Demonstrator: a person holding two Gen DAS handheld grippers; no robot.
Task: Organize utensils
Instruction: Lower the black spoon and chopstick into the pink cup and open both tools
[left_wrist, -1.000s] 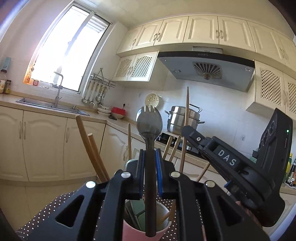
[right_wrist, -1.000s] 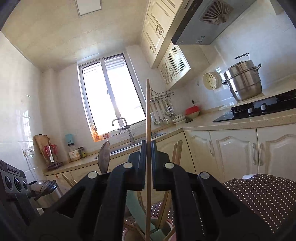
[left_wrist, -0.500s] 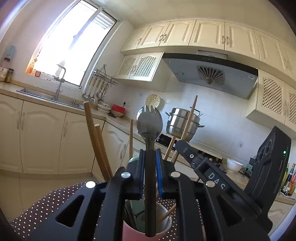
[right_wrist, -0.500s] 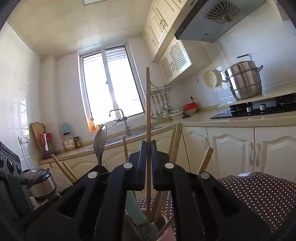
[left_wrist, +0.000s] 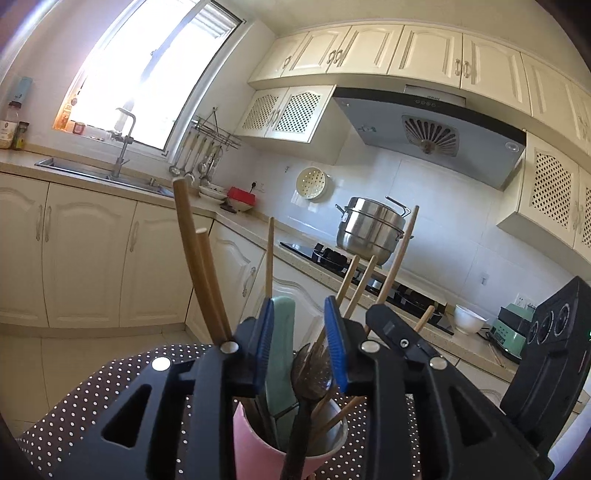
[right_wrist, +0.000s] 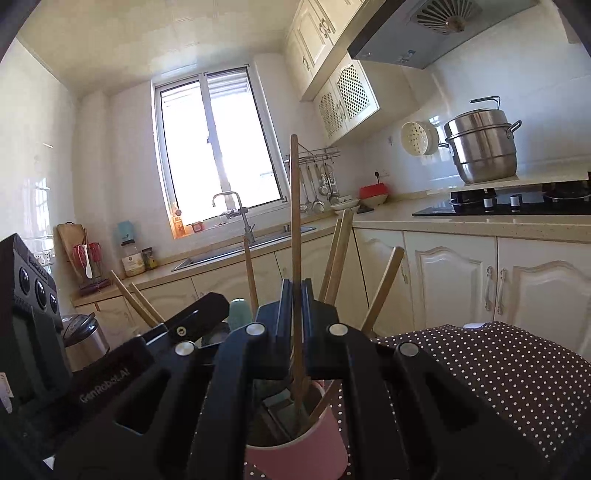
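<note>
Both grippers stand over the pink cup (left_wrist: 258, 446) on the dotted cloth (left_wrist: 92, 402). Since half a second ago the left gripper (left_wrist: 301, 343) has parted its blue pads, and the metal spork (left_wrist: 310, 373), then clamped upright between them, now sits low in the cup; that utensil is judged delivered. The right gripper (right_wrist: 294, 314) remains clamped on a single wooden chopstick (right_wrist: 294, 206), its lower end inside the cup and release outstanding. Only the left view shows the freed spork; only the right view shows the grip on the chopstick.
</note>
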